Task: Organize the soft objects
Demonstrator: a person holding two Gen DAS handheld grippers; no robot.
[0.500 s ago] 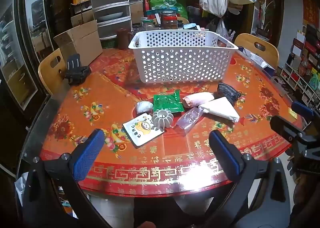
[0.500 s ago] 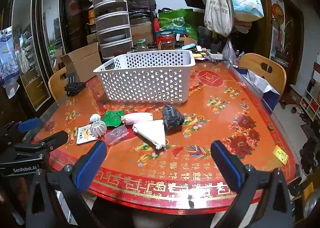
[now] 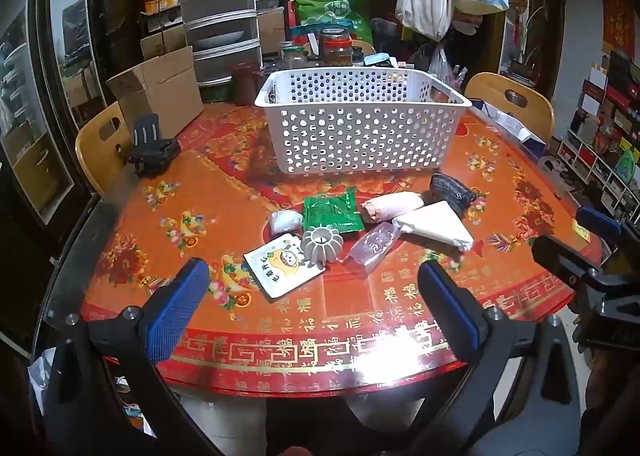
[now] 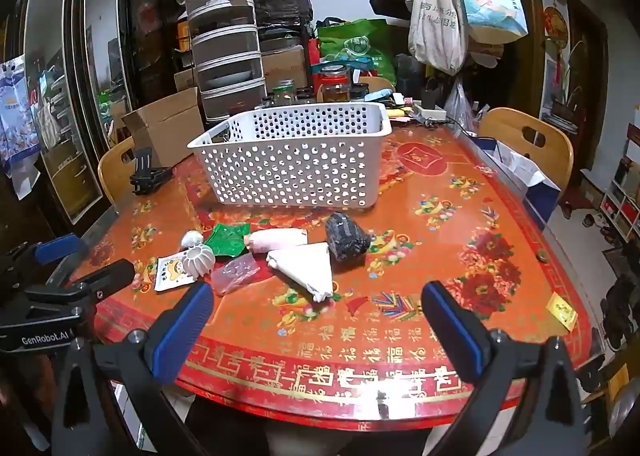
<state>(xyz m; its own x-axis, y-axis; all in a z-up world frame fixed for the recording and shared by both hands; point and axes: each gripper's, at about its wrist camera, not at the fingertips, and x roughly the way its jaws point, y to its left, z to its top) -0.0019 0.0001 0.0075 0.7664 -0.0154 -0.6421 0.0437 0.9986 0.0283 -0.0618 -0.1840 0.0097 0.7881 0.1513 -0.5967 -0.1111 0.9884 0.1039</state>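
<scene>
A white perforated basket stands at the middle of the red table. In front of it lie soft items: a green packet, a pink roll, a folded white cloth, a dark knitted bundle, a clear pouch, a white cartoon packet, a small white bundle and a ribbed white round piece. My left gripper and right gripper are open and empty at the near table edge.
A black phone stand sits at the table's left. A cardboard box, stacked drawers, jars and bags crowd the back. Wooden chairs stand on the left and right. A yellow card lies near the right edge.
</scene>
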